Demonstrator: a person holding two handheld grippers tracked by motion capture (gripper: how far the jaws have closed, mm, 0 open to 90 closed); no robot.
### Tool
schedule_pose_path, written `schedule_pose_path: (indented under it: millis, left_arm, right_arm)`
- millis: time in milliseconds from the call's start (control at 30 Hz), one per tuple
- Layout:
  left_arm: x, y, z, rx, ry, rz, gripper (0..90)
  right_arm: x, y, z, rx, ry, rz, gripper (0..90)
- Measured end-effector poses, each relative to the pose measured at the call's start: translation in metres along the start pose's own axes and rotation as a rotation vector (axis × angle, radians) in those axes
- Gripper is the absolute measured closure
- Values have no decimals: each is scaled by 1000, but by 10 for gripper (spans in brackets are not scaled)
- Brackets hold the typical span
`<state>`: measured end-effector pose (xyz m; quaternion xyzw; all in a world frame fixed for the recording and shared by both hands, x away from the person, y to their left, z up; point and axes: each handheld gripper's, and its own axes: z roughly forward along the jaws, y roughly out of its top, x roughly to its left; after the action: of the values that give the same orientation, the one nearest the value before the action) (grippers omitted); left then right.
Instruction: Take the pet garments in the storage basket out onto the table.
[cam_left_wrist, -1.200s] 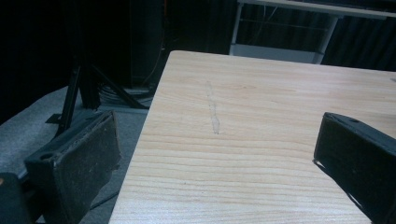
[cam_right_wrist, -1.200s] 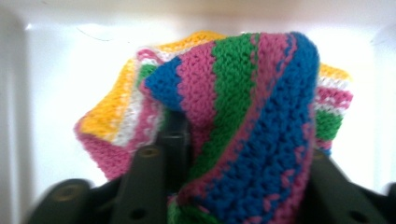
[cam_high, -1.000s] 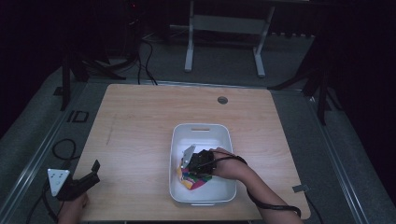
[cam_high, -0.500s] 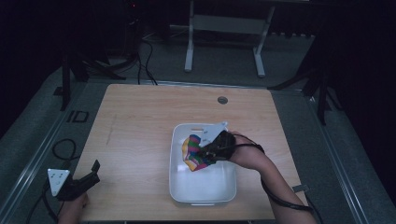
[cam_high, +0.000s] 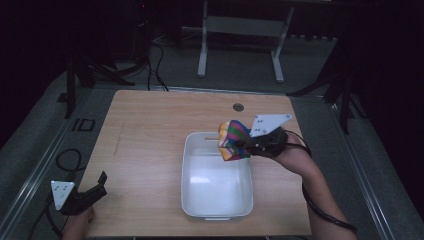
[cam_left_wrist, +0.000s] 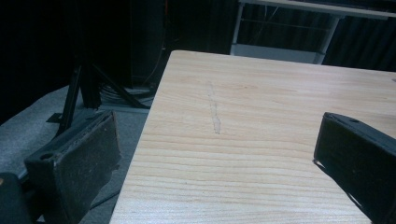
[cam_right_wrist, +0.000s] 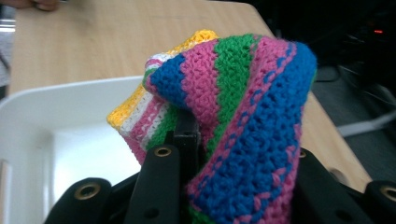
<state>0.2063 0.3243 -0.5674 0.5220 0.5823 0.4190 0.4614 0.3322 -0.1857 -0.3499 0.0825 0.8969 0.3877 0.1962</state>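
R hand-held gripper (cam_high: 243, 145) is pinching the cloth (cam_high: 233, 140), holding it up over the bin's (cam_high: 216, 211) far rim, clear of the inside. Lift-out is looking done; setting it down on the surface (cam_high: 150, 130) is what's left, prob. L hand-held gripper (cam_high: 98, 186) is sitting spread at the near-left corner, w/ nothing in it. Surface is bare light wood; room is lying dark, w/ cables and stand legs behind.

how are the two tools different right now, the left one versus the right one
The left tool stands open with nothing between its jaws, while the right tool is shut on the striped knitted cloth. The left tool sits low at the table's near left corner; the right tool is raised over the far right corner of the white bin. Both are black, hand-held and carry a grey three-cornered plate.
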Motion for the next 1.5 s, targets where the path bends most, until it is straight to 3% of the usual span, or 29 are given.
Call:
schedule_pose_path:
  millis: [33,200,233,300,400,500,667,1100,1500]
  left_arm:
    - [0,0,0,0,0,0,10]
    - [0,0,0,0,1,2,9]
    - [0,0,0,1,1,2,9]
    - [0,0,0,1,2,-1,9]
    - [0,0,0,2,2,1,9]
    - [0,0,0,2,2,2,9]
    - [0,0,0,2,2,2,9]
    - [0,0,0,1,3,3,9]
    - [-1,0,0,3,1,4,9]
  right_arm:
    - [-6,-10,-7,5,-35,26,706]
    - [-16,-29,-16,5,-97,77,705]
    - [-22,-42,-21,14,-125,114,704]
    - [-26,-52,-25,25,-143,135,704]
    - [-28,-58,-28,31,-154,154,705]
    - [-33,-81,-32,68,-217,195,704]
    - [-38,-109,-30,96,-266,267,704]
    - [-38,-164,14,158,-263,391,702]
    - [-35,-192,62,211,-231,459,696]
